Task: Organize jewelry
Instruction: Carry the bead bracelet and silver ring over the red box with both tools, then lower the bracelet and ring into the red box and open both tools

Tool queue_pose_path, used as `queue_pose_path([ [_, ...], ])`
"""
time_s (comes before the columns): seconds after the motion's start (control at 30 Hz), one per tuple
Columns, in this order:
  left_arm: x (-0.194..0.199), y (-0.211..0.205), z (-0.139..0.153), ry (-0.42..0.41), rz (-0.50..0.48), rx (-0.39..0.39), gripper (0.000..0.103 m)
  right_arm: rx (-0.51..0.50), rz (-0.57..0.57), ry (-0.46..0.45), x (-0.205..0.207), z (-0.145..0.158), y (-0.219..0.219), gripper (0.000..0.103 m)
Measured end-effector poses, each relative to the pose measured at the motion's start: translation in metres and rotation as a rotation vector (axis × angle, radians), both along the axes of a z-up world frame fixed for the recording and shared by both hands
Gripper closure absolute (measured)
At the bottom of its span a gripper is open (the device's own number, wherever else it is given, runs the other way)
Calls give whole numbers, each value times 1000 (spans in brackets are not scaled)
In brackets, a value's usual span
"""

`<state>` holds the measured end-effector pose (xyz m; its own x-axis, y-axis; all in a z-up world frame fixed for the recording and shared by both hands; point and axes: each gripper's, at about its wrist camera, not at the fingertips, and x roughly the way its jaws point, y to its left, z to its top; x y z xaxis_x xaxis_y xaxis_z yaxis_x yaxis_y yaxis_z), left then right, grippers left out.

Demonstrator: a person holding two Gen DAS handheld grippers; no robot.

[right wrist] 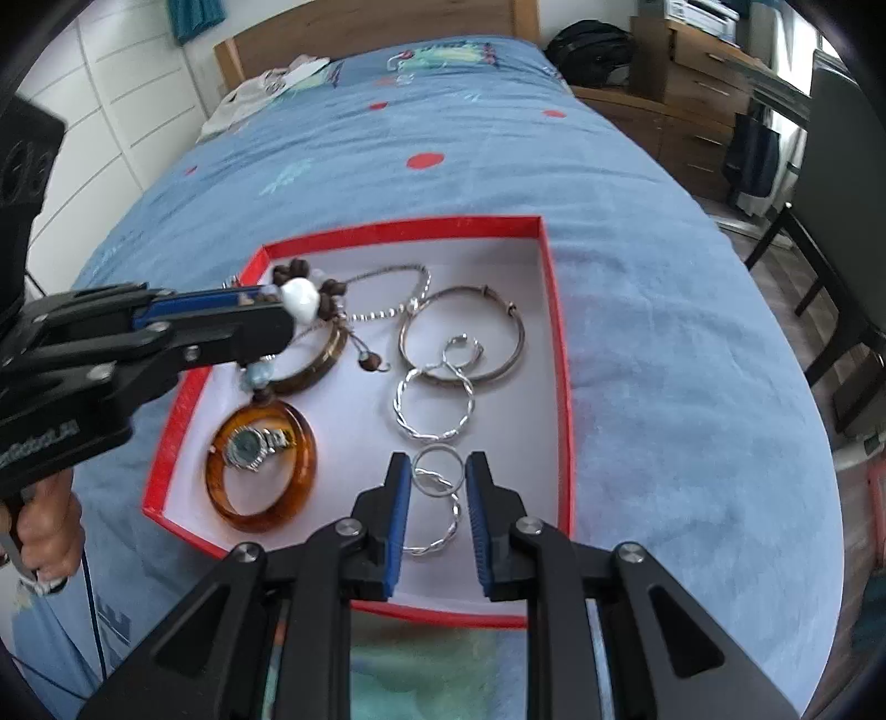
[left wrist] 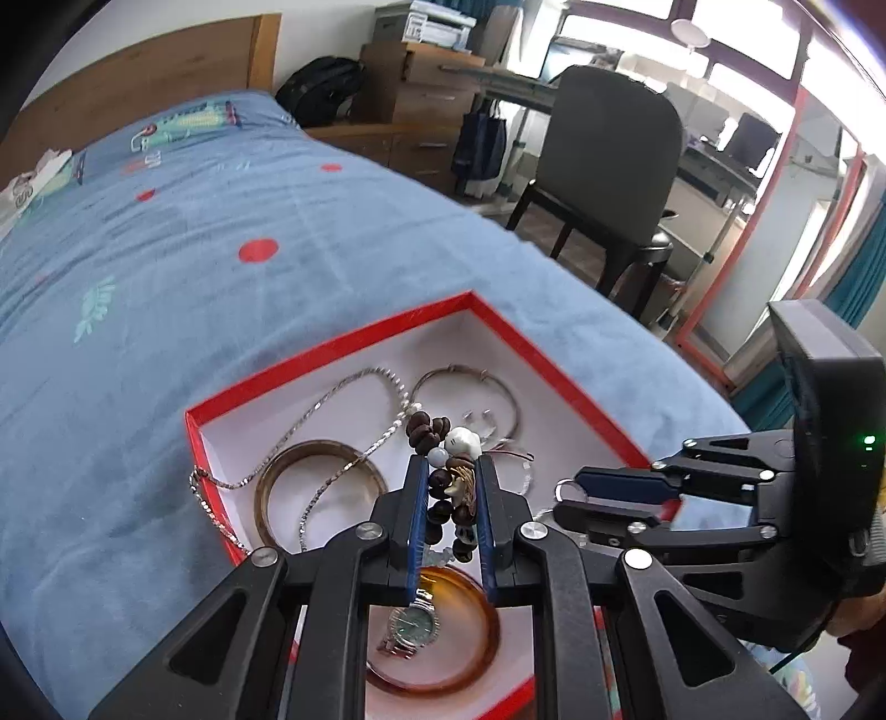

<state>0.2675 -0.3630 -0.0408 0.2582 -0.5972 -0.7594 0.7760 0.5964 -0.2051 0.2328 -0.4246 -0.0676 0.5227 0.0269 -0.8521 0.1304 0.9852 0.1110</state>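
A red box with a white floor (right wrist: 556,310) (left wrist: 554,365) lies on the bed and holds jewelry. My left gripper (left wrist: 451,471) (right wrist: 271,318) is shut on a brown bead bracelet with a white bead (left wrist: 443,498) (right wrist: 302,296), held above the box. Under it lie an amber bangle (right wrist: 260,471) (left wrist: 482,637) with a small watch (right wrist: 252,443) (left wrist: 412,626) inside it. My right gripper (right wrist: 437,471) is open, its fingers either side of a small silver ring (right wrist: 437,462) and a twisted silver hoop (right wrist: 443,531). A silver chain (left wrist: 310,443), brown bangle (left wrist: 321,487) and silver bangle (right wrist: 462,332) lie further back.
The blue bedspread (right wrist: 664,332) surrounds the box. A dark chair (left wrist: 614,166), a desk and wooden drawers (left wrist: 421,94) stand beyond the bed's right edge. A wooden headboard (right wrist: 365,27) and white items (right wrist: 260,88) are at the far end.
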Motion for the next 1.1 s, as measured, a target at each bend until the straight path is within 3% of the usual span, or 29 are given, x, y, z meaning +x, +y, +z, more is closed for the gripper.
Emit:
queue_pose_path([
  [0.63,4,6,-43,89,-4,53,87,-94,120,54,24,-19,8,83],
  [0.97,6,6,-43,96,3,65,86,-89,124,53,25,-18,7,82],
  [1.1,5,9,-40,91,4,67,80,-89,114,55,24,-16,6,82],
])
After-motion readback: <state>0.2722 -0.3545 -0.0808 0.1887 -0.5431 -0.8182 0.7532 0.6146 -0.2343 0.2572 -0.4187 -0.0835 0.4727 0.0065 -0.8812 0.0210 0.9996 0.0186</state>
